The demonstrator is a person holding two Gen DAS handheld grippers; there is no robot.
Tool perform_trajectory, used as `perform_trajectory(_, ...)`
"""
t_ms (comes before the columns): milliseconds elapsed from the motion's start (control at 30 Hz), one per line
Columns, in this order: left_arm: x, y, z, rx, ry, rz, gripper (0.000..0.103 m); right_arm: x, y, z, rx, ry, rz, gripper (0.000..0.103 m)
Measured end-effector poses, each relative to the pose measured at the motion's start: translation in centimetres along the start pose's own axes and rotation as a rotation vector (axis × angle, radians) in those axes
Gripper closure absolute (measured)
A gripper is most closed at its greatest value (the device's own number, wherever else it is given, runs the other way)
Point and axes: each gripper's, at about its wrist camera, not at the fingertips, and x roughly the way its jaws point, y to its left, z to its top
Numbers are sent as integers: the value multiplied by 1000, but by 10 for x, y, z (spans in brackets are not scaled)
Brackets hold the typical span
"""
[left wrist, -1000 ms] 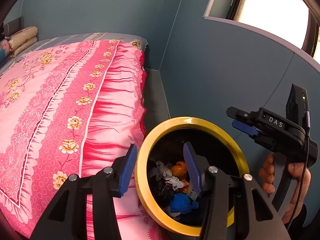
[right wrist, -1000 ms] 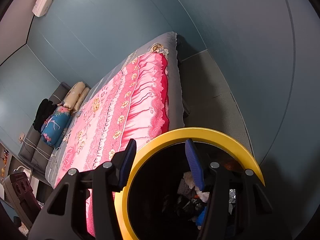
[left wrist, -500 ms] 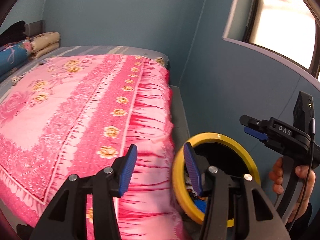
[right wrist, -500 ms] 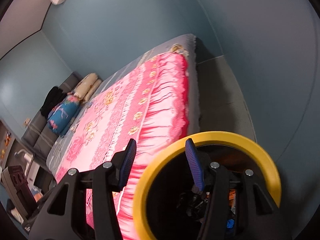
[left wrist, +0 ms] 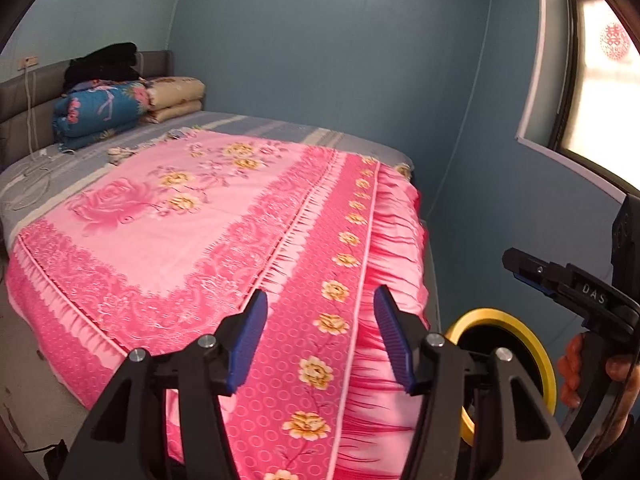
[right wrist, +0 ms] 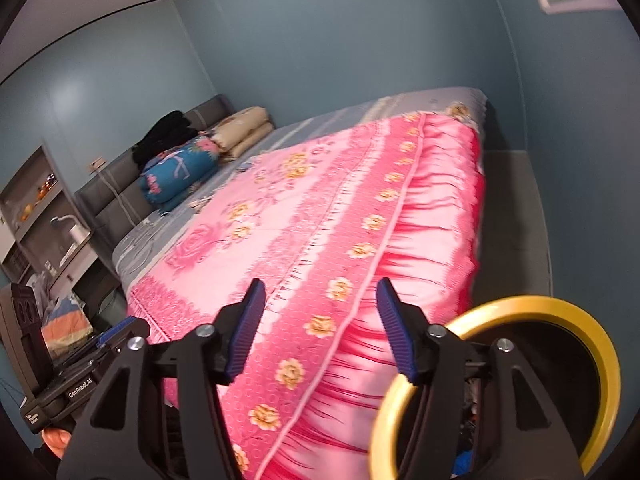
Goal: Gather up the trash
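A black trash bin with a yellow rim stands on the floor at the right side of the bed; it also shows in the right wrist view, with scraps dimly visible inside. My left gripper is open and empty, held above the pink bedspread, left of the bin. My right gripper is open and empty, over the bed's edge beside the bin; it appears in the left wrist view at the right. No loose trash is visible on the bed.
Folded quilts and a black garment lie at the headboard. Blue walls close the narrow floor strip on the right. A window is upper right. Shelves and a nightstand stand left of the bed.
Both grippers have lifted and swung left, away from over the bin toward the bed. The bin has slid to the lower right of both views. Both stay open.
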Motion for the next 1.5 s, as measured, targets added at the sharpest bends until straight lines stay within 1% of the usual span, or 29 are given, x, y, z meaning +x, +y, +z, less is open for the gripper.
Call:
perform_trajectory(33, -4, 3, 1, -1, -10, 7, 44, -1, 6, 1, -9, -5, 1, 45)
perform_trajectory(100, -14, 8, 4, -4, -36, 23, 37, -4, 21, 2, -34, -22, 5, 43)
perform_trajectory(133, -21, 12, 5, -9, -55, 36, 35, -5, 27, 3, -40, -28, 7, 41)
perform_trajectory(233, -40, 19, 7, -14, -105, 60, 28, -14, 40, 5, -59, -53, 15, 35)
perform_trajectory(300, -51, 21, 6, -15, -133, 72, 22, -22, 50, 5, -82, -81, 13, 29)
perform_trajectory(367, -63, 23, 4, -18, -163, 90, 18, -29, 55, 4, -98, -103, 8, 25)
perform_trajectory(467, -80, 24, -1, -14, -201, 106, 14, -42, 65, 0, -115, -142, 3, 18)
perform_trajectory(567, -97, 19, -8, 4, -244, 117, 14, -53, 71, -3, -129, -167, 5, 13)
perform_trajectory(600, -102, 17, -11, 12, -262, 130, 14, -58, 73, -5, -134, -179, -5, 9)
perform_trajectory(633, -109, 14, -14, 23, -275, 139, 14, -61, 75, -6, -137, -190, -12, 9)
perform_trajectory(700, -116, 11, -18, 27, -289, 140, 8, -70, 79, -12, -142, -214, -20, 8)
perform_trajectory(767, -125, 8, -23, 30, -309, 148, 8, -76, 81, -15, -146, -231, -24, 8)
perform_trajectory(800, -128, 6, -26, 35, -313, 147, 8, -82, 84, -21, -153, -260, -41, 8)
perform_trajectory(900, -134, 4, -33, 34, -316, 142, 8, -88, 86, -30, -166, -294, -71, 8)
perform_trajectory(1100, -139, -3, -47, 37, -329, 136, 8, -96, 86, -46, -171, -328, -107, 8)
perform_trajectory(1267, -142, -7, -55, 27, -337, 132, 8, -97, 83, -55, -164, -315, -130, 8)
perform_trajectory(1500, -139, -8, -62, 17, -326, 128, 8, -93, 71, -58, -140, -294, -123, 8)
